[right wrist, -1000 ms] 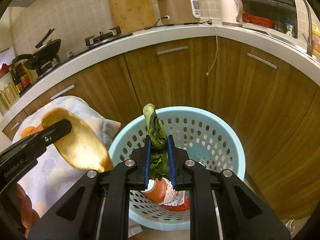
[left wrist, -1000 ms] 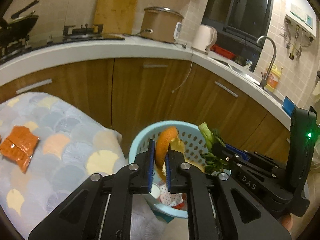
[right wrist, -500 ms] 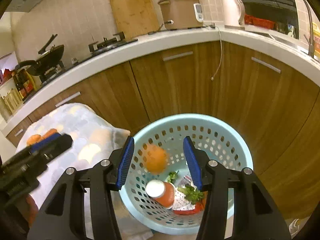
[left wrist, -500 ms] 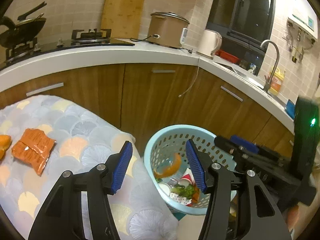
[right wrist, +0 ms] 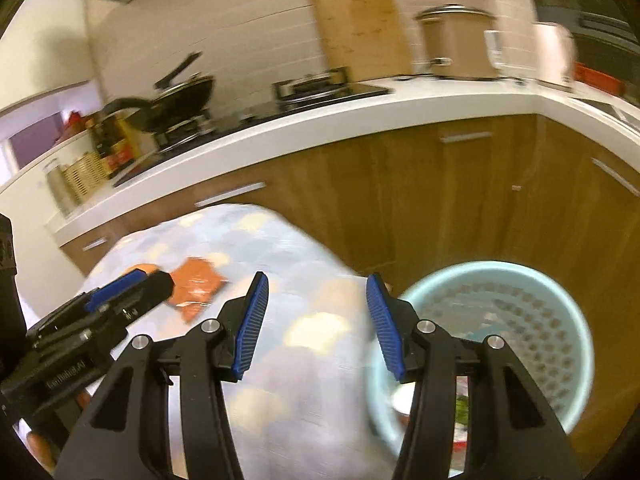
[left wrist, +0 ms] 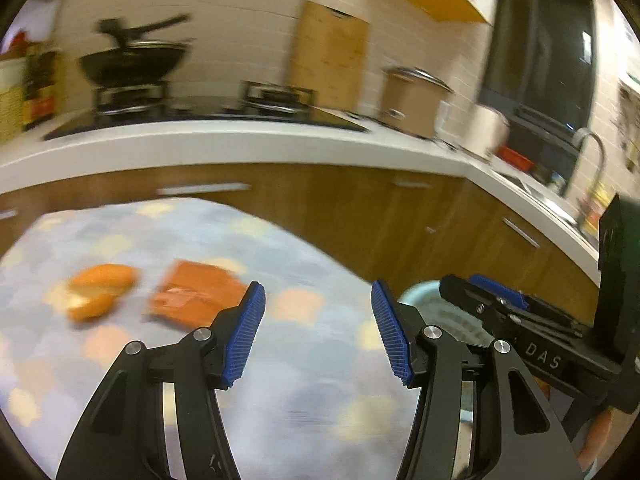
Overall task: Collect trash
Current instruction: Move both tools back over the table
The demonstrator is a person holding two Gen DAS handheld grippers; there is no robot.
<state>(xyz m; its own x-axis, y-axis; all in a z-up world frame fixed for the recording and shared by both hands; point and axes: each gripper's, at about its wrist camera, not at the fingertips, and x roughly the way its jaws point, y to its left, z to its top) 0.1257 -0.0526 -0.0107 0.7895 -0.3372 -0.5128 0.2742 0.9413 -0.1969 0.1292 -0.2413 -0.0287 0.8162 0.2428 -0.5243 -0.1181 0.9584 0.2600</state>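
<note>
Left gripper (left wrist: 318, 330) and right gripper (right wrist: 316, 326) are both standing wide, ribbed blue fingers (left wrist: 245, 336) holding nothing. Beneath them a soft scallop-patterned cloth (left wrist: 280, 400) is draping the table. Lying on it: a crinkled orange wrapper (left wrist: 196, 296) beside curled orange peel (left wrist: 98, 290). The perforated pale-blue plastic basket (right wrist: 560, 292) is sitting at the cloth's right edge. Beyond, wooden cabinets (right wrist: 440, 200) are carrying a white counter (left wrist: 248, 144).

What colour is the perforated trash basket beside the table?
Pale blue-green; the trash basket shows best in the right wrist view.
</note>
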